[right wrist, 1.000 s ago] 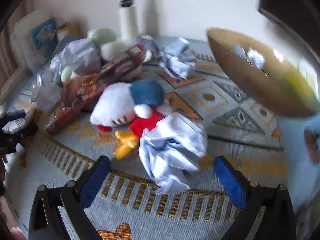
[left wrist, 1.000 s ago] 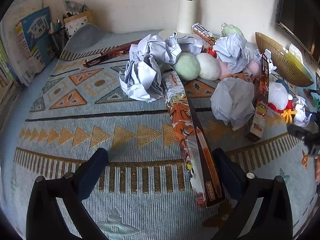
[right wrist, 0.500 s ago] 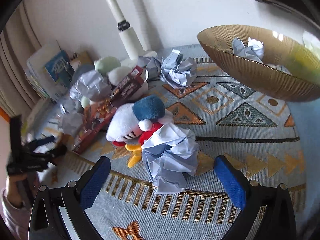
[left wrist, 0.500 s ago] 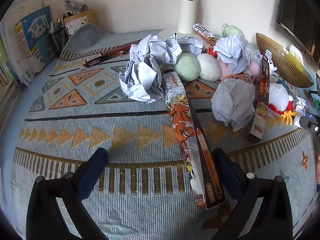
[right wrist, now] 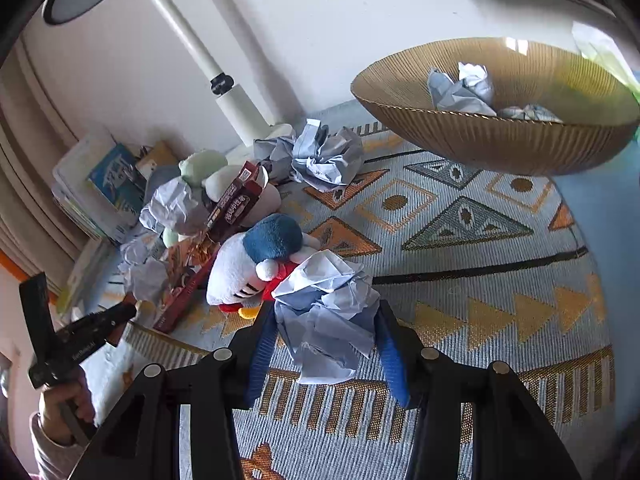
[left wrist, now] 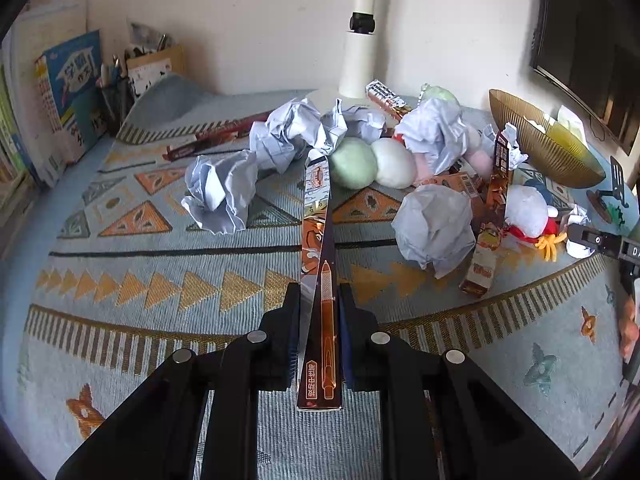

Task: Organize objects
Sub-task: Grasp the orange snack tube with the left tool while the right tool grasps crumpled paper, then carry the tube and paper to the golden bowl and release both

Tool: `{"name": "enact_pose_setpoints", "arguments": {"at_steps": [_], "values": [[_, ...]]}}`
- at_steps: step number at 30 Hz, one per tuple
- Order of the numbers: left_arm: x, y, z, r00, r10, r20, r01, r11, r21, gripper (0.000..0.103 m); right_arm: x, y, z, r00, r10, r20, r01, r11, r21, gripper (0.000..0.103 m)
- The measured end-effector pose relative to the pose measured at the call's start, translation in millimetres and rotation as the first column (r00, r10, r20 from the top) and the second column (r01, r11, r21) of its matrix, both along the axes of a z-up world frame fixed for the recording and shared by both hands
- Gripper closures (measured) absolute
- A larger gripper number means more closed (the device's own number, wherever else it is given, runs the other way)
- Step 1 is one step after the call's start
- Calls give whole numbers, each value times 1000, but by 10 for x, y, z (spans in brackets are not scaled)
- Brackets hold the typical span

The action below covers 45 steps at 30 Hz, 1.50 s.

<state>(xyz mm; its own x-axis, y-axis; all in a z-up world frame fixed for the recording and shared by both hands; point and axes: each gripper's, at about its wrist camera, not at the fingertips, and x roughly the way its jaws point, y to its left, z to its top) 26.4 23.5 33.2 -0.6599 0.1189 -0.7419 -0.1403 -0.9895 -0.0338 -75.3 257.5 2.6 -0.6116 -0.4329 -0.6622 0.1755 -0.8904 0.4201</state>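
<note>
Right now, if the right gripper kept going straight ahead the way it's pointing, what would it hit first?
Apart from the crumpled paper the right gripper grips, probably the duck plush lying just beyond. Depth is hard to judge.

Left tongs (left wrist: pixel 319 312) clamp pen box (left wrist: pixel 320 280)

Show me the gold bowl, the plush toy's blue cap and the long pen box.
gold bowl (right wrist: pixel 500 144), right wrist view, ribbed outer wall.
blue cap (right wrist: pixel 272 238), right wrist view, top.
long pen box (left wrist: pixel 316 232), left wrist view, middle.

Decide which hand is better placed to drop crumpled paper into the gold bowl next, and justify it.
Right. The right gripper already clamps a paper ball, with the bowl just ahead; the left gripper is shut on a pen box.
</note>
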Motion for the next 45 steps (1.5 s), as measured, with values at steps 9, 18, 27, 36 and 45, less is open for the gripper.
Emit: {"name": "enact_pose_setpoints", "arguments": {"at_steps": [9, 18, 27, 36, 45], "values": [[-37, -141, 74, 998, 9, -62, -7, 999, 34, 89, 21, -8, 15, 999, 23, -28, -24, 999, -24, 56], [98, -212, 150, 992, 20, -128, -10, 997, 77, 89, 48, 50, 33, 999, 15, -45, -18, 998, -64, 56], [235, -187, 299, 983, 2, -182, 17, 994, 104, 89, 139, -111, 159, 990, 76, -123, -79, 997, -22, 56], [101, 250, 556, 972, -77, -224, 106, 987, 119, 89, 71, -166, 502, 974, 101, -201, -113, 992, -49, 55], [-315, 946, 838, 961, -123, -247, 160, 978, 135, 89, -317, 103, 876, 964, 13, -266, -9, 1000, 18, 55]]}}
